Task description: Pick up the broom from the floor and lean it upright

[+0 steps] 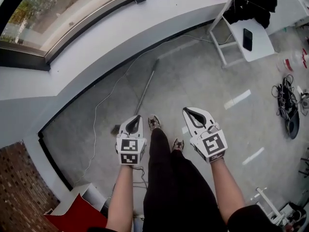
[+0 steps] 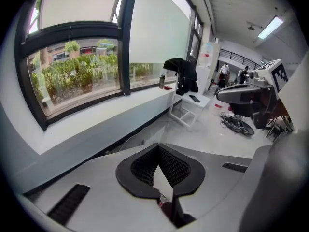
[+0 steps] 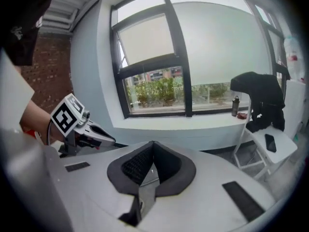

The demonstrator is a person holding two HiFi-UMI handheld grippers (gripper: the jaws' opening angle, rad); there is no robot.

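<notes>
The broom (image 1: pixel 146 88) lies flat on the grey floor, its thin metal handle running from near the wall down toward me. Its dark head (image 1: pixel 115 129) peeks out beside my left gripper. My left gripper (image 1: pixel 138 116) hovers over the lower end of the handle with its jaws shut and nothing in them; in its own view the left gripper (image 2: pixel 157 146) shows only floor and wall past its tips. My right gripper (image 1: pixel 185 110) hangs to the right of the broom, well apart from it. The right gripper (image 3: pixel 153 142) is shut and empty too.
My legs and shoes (image 1: pixel 154 123) stand between the two grippers. A white cable (image 1: pixel 104 95) trails across the floor left of the broom. The curved window ledge (image 1: pixel 96 47) runs behind it. A white chair (image 1: pixel 256 50) with a phone stands far right, and a cable pile (image 1: pixel 287 105) lies beyond.
</notes>
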